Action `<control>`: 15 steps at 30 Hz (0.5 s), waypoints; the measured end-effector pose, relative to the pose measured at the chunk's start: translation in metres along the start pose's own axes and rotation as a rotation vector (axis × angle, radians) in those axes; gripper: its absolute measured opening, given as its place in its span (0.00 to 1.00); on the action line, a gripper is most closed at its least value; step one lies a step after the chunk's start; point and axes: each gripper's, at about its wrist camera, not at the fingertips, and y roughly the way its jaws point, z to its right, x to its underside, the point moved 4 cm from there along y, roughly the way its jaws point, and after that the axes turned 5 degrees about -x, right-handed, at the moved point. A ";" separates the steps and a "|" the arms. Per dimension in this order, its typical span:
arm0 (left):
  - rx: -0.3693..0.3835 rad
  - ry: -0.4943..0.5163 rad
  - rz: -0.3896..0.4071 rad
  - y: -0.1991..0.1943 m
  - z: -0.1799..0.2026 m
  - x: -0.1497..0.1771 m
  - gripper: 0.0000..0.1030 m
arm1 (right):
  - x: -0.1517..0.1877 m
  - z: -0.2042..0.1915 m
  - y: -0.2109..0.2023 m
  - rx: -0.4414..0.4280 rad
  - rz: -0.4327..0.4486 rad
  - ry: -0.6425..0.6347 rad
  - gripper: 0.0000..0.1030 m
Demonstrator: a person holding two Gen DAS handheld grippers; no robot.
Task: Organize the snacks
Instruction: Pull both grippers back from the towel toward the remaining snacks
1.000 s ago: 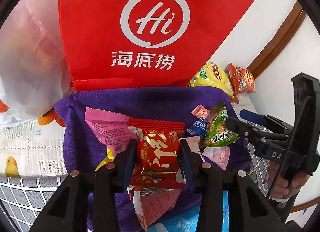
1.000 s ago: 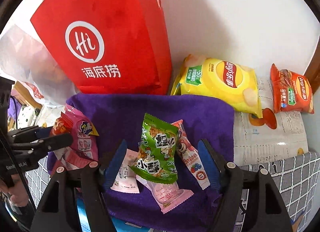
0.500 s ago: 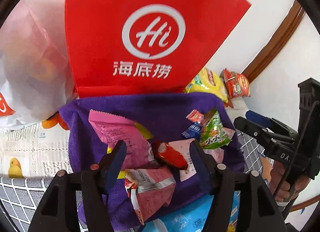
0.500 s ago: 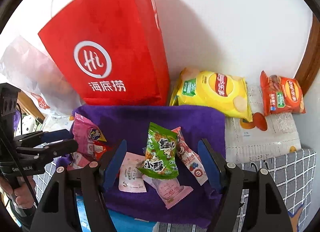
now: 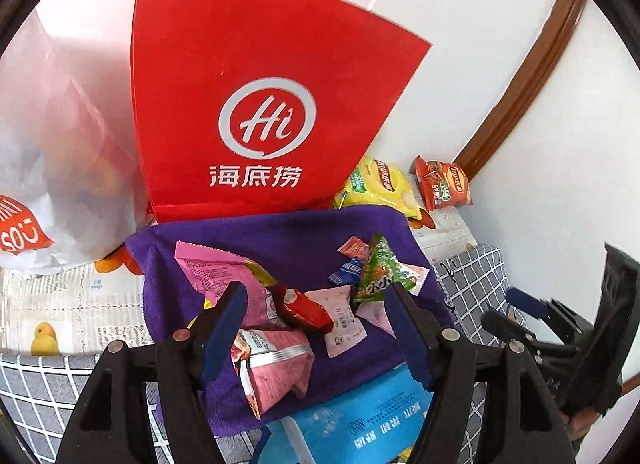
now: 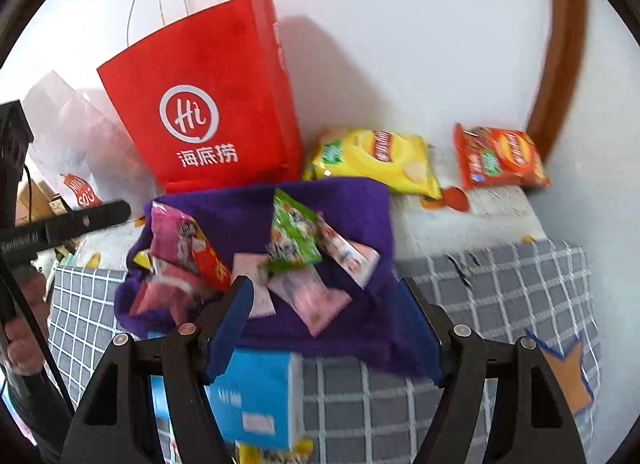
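Note:
A heap of small snack packets lies on a purple cloth (image 5: 280,236). My left gripper (image 5: 316,296) hovers over it with its jaws opening; the pads touch nothing. The red foil packet (image 5: 306,308) lies loose on the pile below them, beside a pink bag (image 5: 224,268) and a second pink bag (image 5: 276,364). A green packet (image 5: 380,274) rests to the right. My right gripper (image 6: 326,288) stands open and empty above the cloth's (image 6: 240,208) near edge, with the green packet (image 6: 292,232) and the red foil packet (image 6: 210,264) beyond it.
A red paper bag (image 5: 260,84) stands against the white wall behind the cloth, a white plastic bag (image 5: 52,144) to its left. Yellow chips (image 6: 380,156) and orange-red chips (image 6: 500,156) lie at the back right. A blue box (image 6: 256,396) pokes out under the cloth's front.
My left gripper let go of the red foil packet, which dropped onto the pile, and rose away. The right gripper drew back and up; the pile looks smaller in its view.

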 end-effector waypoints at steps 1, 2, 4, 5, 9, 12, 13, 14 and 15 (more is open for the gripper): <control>-0.006 0.004 0.006 -0.004 0.003 0.000 0.67 | 0.005 0.002 -0.007 0.009 0.005 0.007 0.71; -0.010 0.009 0.012 -0.007 0.005 0.001 0.67 | 0.011 0.003 -0.014 0.016 0.008 0.011 0.71; -0.024 0.032 0.026 -0.015 0.013 0.003 0.67 | 0.021 0.005 -0.026 0.020 0.010 0.018 0.71; -0.031 0.041 0.034 -0.018 0.016 0.003 0.67 | 0.027 0.005 -0.033 0.021 0.005 0.018 0.71; -0.062 0.062 0.058 -0.030 0.028 0.006 0.67 | 0.053 0.001 -0.050 0.006 -0.011 0.010 0.71; -0.067 0.079 0.059 -0.038 0.035 0.014 0.67 | 0.074 -0.007 -0.059 -0.028 -0.007 -0.008 0.70; -0.067 0.083 0.054 -0.041 0.037 0.019 0.67 | 0.080 -0.010 -0.061 -0.040 -0.007 -0.015 0.70; -0.068 0.090 0.049 -0.044 0.037 0.024 0.67 | 0.088 -0.014 -0.061 -0.054 -0.011 -0.024 0.69; -0.070 0.093 0.046 -0.046 0.037 0.028 0.67 | 0.094 -0.017 -0.060 -0.065 -0.016 -0.026 0.66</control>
